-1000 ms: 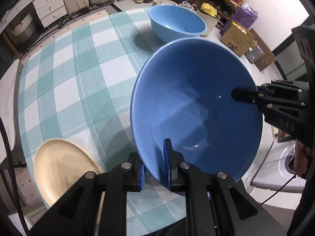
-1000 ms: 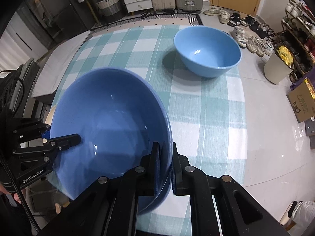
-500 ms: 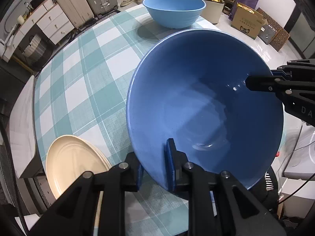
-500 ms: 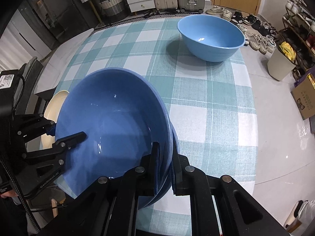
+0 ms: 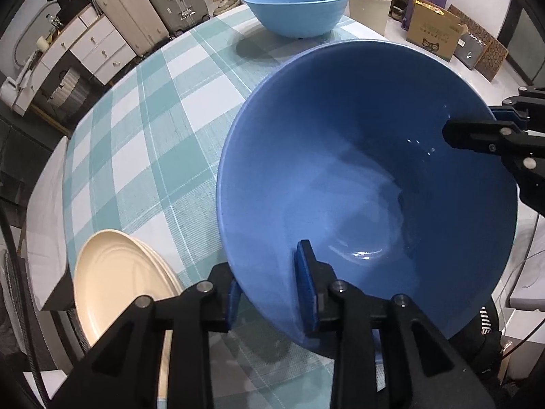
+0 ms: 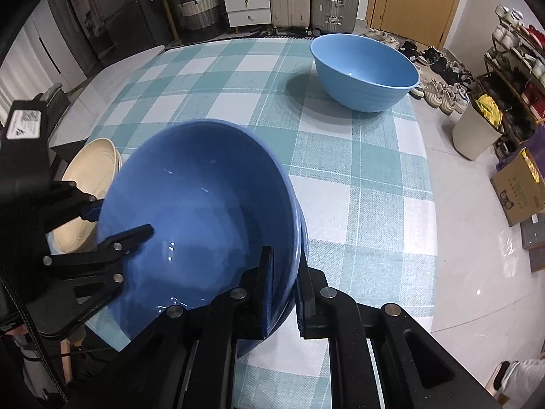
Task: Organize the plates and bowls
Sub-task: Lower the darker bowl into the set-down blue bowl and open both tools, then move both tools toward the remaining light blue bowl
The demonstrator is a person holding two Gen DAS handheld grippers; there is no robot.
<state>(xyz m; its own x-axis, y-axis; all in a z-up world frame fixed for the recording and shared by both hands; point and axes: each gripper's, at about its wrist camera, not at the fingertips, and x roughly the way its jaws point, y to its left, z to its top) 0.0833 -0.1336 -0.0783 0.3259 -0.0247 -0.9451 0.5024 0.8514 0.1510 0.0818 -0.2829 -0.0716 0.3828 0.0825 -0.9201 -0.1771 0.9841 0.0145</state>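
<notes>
The left gripper (image 5: 269, 289) straddles the near rim of the dark bowl (image 5: 368, 177); its jaws have just been opening, and the outer pad now stands clear of the bowl's outside wall while the inner pad lies against the inside, so the grip is loose. The right gripper (image 6: 284, 293) is clamped tight on the opposite rim, one finger inside, one outside. In the right wrist view a second rim shows just under the held one, so it may be two bowls nested; I cannot tell for sure.

The bowl hangs tilted over the near edge of the table (image 6: 344, 177), its base low over the checked cloth. Just left of the left gripper, a stack of cream plates (image 5: 115, 286) sits at the table's near-left edge, close beside the bowl's wall with only a narrow strip of cloth between.

Ahead of both grippers the cloth is bare and wide all the way to the light bowl (image 6: 364, 71), which stands upright at the far edge, well apart. Beyond the table's right edge is open floor, then a bin (image 6: 477, 129) and a cardboard box (image 6: 521, 187).
</notes>
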